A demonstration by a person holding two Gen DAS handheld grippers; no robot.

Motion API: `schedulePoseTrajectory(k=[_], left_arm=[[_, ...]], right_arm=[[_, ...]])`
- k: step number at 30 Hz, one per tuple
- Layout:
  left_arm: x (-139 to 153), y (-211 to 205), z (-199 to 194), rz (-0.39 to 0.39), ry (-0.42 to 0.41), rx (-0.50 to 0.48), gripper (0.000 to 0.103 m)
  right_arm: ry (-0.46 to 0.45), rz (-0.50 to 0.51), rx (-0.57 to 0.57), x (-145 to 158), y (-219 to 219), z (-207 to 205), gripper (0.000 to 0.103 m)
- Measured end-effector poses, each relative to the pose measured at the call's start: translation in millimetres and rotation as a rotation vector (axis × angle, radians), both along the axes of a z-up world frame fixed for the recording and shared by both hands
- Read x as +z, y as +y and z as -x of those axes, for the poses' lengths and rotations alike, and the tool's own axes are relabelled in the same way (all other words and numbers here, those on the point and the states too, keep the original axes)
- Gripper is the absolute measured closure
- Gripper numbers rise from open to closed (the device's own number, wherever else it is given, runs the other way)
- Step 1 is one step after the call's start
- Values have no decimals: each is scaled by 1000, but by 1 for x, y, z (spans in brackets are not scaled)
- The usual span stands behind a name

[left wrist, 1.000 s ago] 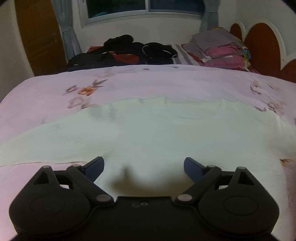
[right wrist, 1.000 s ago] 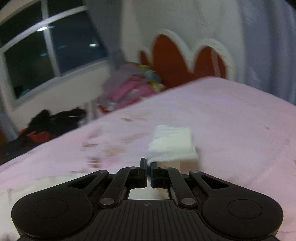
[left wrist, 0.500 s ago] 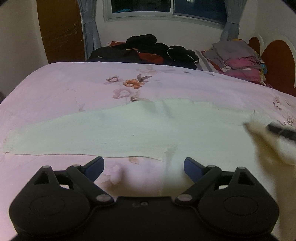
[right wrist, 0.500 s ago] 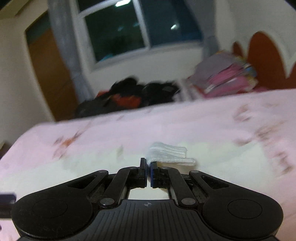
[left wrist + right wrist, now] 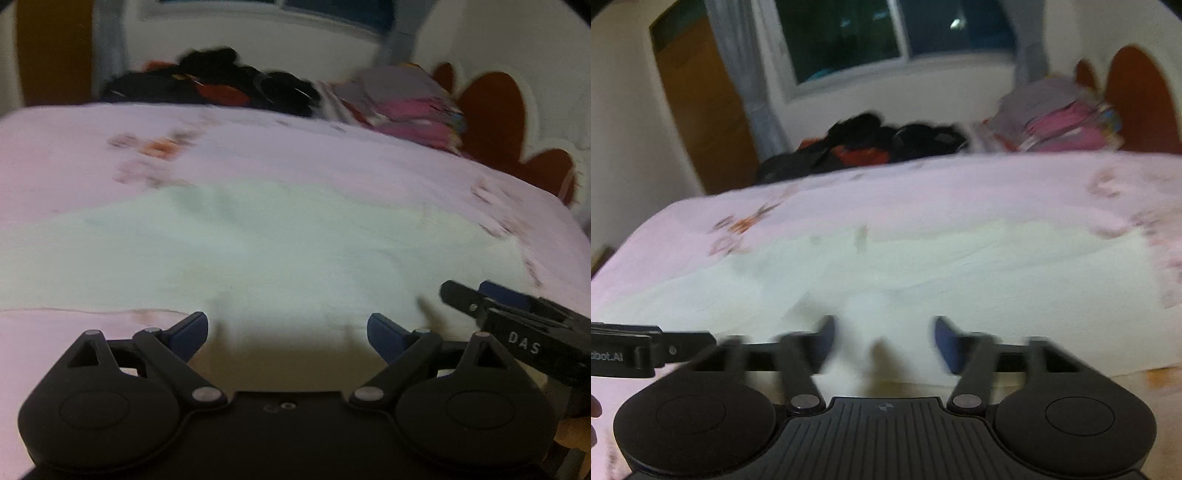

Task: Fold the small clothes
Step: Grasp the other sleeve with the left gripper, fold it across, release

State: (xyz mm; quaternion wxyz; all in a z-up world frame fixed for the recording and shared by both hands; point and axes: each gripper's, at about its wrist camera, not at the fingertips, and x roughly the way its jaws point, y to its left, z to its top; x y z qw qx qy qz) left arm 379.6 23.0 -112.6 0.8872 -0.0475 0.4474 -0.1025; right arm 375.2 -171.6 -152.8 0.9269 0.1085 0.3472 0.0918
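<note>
A pale garment (image 5: 280, 243) lies spread flat across the pink bedspread (image 5: 258, 147), well short of the dark clothes pile (image 5: 221, 81) at the far side. The left gripper (image 5: 287, 330) and the right gripper (image 5: 884, 341) hover over the garment's near edge, jaws wide, holding nothing. I'd pinch both near corners evenly, then fold away smoothly to avoid wrinkles.

Left gripper (image 5: 287, 332) and right gripper (image 5: 884, 341) side by side, fingers spread.
</note>
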Motion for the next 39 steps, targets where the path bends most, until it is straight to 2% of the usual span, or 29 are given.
schedulePoseTrajectory(k=[3,5,6,10,12,15,16,18,19,27,30,33,39], left_arm=[[-17,-19,-10,35,54,-28,18],[-29,-24,-17,60,92,-23,38],[-35,-26,-20,75,107,-19,42],[-44,-32,-27,81,87,14,44],[-44,-37,-29,84,74,24,49],[-44,-41,-33,84,56,38,72],[-44,-41,-34,99,56,43,84],[-43,-38,-37,129,60,55,91],[-40,-37,-38,144,51,54,93],[23,-21,-43,262,-105,38,96],[41,-8,-43,270,-156,58,96],[41,7,-43,240,-169,95,96],[2,24,-46,174,-85,147,96]], right_arm=[[2,72,-58,-3,-29,14,42],[29,106,-110,-9,-50,21,42],[39,102,-134,-12,-61,24,42],[75,102,-204,-23,-92,36,42],[96,96,-225,-28,-104,39,42],[116,75,-250,-31,-116,40,42],[121,71,-258,-33,-119,40,42],[135,60,-269,-35,-125,38,52],[146,55,-269,-37,-128,36,59],[150,47,-277,-42,-125,27,60],[148,49,-276,-42,-122,25,59],[147,43,-280,-43,-120,20,59],[136,45,-272,-41,-114,7,60]])
